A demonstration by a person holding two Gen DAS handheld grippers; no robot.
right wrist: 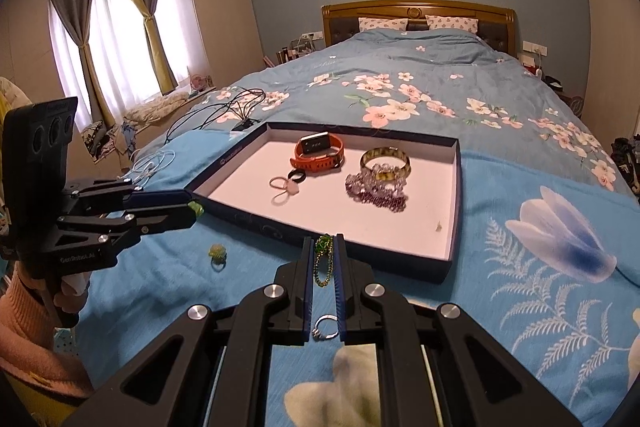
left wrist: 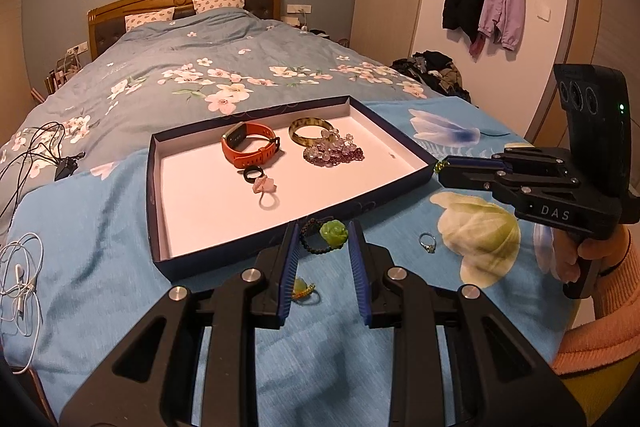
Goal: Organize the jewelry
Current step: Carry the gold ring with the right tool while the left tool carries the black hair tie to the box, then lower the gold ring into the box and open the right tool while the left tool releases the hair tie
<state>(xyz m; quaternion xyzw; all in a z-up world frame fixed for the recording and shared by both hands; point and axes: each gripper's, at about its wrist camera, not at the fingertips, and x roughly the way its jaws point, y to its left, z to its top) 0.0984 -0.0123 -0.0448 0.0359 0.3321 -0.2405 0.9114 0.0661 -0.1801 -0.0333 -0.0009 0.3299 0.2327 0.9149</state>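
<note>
A dark blue tray [left wrist: 154,187] [right wrist: 454,211] on the bed holds an orange watch [left wrist: 250,145] [right wrist: 320,151], an amber bangle [left wrist: 310,131] [right wrist: 385,161], purple beads [left wrist: 334,151] [right wrist: 376,193], a black ring [left wrist: 253,174] and a pink ring [left wrist: 265,191] [right wrist: 285,189]. My left gripper [left wrist: 322,241] is shut on a black bead bracelet with a green rose [left wrist: 332,234], also in the right wrist view [right wrist: 196,207]. My right gripper [right wrist: 324,263] is shut on a green bead chain [right wrist: 323,259] by the tray's near rim. A silver ring [left wrist: 427,242] [right wrist: 325,327] and a yellow-green ring [left wrist: 302,289] [right wrist: 218,253] lie on the blue cloth.
White earphones [left wrist: 20,279] [right wrist: 154,163] and black cables [left wrist: 44,147] [right wrist: 236,107] lie left of the tray. The flowered quilt [left wrist: 200,67] stretches beyond it. Dark clothes [left wrist: 436,67] are piled at the right.
</note>
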